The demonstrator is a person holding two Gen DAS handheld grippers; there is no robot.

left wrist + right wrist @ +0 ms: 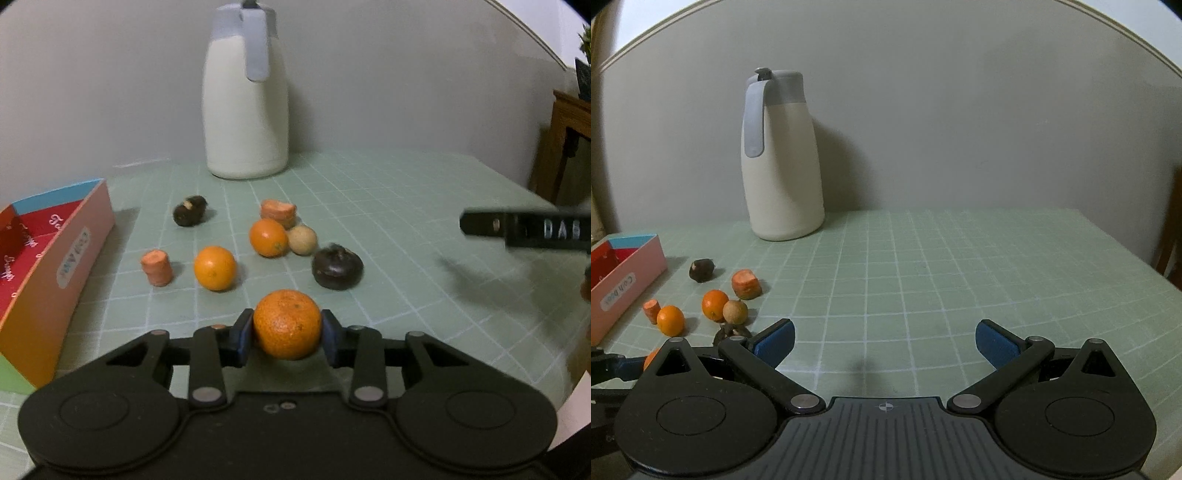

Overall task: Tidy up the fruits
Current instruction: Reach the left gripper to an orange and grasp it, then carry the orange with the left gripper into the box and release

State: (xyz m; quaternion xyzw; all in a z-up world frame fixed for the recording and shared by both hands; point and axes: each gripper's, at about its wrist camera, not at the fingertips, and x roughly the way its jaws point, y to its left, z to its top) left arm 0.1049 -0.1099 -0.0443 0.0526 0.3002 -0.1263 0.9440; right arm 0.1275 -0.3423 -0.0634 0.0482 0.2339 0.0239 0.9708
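Nearest to view, the left hand-held gripper [287,330] pinches a tangerine [287,324], with one blue pad [243,341] against each side of the fruit. The tangerine sits low over the green gridded table [388,206]; whether it touches the table cannot be told.

Taking that tangerine as the landmark, the remaining produce lies beyond it. A second small orange [215,268] is just beyond and to its left, with a carrot chunk [157,267] standing upright further left. A third orange [268,238] lies straight beyond, touching or nearly touching a pale round longan-like fruit [302,240] on its right. Behind those two rests another carrot chunk [278,212]. A dark, flattened fruit [337,267] lies beyond and to the right of the tangerine; a smaller dark one [190,210] sits far beyond and to the left.

A multicoloured cardboard box [74,251], open at the top, stands well to the left of the tangerine. A white jug with a grey lid and handle [245,110] stands upright far beyond it, against the wall.

The right hand-held gripper [884,343] is well to the right of the tangerine, its jaws spread wide with nothing between them, above bare table.
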